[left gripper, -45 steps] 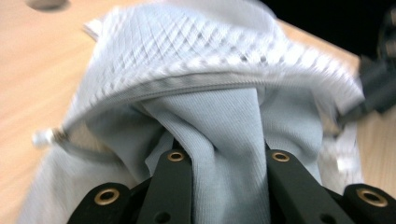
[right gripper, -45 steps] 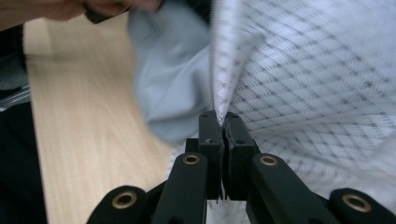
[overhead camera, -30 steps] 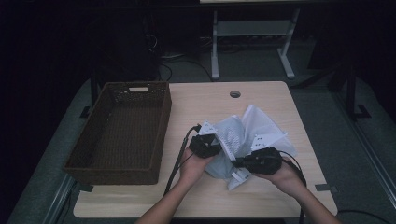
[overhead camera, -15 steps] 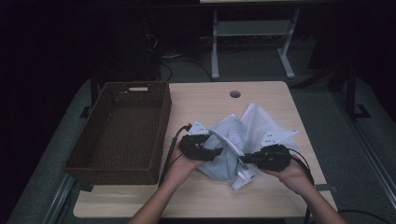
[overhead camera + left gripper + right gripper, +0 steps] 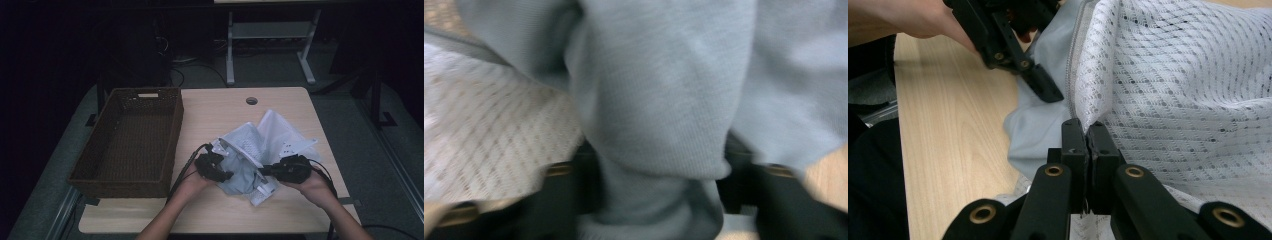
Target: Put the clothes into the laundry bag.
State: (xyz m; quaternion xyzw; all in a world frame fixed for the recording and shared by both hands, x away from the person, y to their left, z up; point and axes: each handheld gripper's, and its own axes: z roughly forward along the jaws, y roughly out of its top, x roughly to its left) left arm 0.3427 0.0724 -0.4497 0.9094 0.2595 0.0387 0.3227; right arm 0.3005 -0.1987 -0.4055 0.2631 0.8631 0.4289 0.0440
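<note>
Where the pale garment [image 5: 255, 155] lies crumpled on the worktop [image 5: 225, 110], right of centre, a brown wicker basket [image 5: 130, 140] sits well apart to its left. Left gripper [image 5: 216, 169] at the garment's left edge; jaws just closing, grey cloth bunched between them, grip uncertain. Right gripper [image 5: 1087, 136] clamped tight on the white mesh lining's edge.

no readable text, labels or signs
</note>
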